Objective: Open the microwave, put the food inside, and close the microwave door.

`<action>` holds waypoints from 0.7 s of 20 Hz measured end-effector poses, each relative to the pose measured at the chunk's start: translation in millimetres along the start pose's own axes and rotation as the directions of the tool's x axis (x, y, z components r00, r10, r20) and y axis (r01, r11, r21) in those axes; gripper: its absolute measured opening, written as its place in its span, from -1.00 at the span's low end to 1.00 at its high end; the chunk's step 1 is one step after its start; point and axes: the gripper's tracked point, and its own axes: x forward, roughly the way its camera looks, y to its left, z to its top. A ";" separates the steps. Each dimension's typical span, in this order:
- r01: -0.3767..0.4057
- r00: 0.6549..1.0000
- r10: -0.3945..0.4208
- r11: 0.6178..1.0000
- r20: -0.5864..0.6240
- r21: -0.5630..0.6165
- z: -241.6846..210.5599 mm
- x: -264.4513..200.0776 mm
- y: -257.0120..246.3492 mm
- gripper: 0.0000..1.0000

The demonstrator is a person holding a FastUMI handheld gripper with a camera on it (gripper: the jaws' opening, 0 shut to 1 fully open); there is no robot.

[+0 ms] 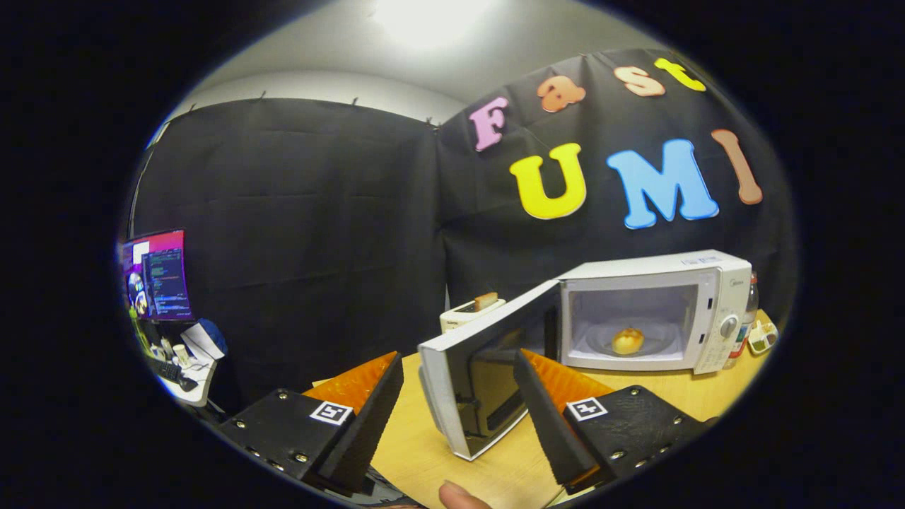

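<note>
Gripper (pixel 459 396) spread wide, holding nothing; the free edge of the swung-open microwave door (pixel 470 385) stands between its fingers. White microwave (pixel 657 311) at 1 o'clock on the tabletop (pixel 417 452), bread roll (pixel 627 341) on the turntable inside. Toaster (pixel 470 314) at 12 o'clock beyond the door.

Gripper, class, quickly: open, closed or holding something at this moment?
Gripper: open, holding nothing; the edge of the open microwave door stands between its fingers, neither pressing on it. The bread roll sits inside the microwave.

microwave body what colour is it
White, seen in the gripper view: the microwave stands with its door open beyond the open tongs.
</note>
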 end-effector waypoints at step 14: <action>0.106 0.979 -0.113 0.993 -0.169 -0.046 -97.9 99.6 38.8 -0.80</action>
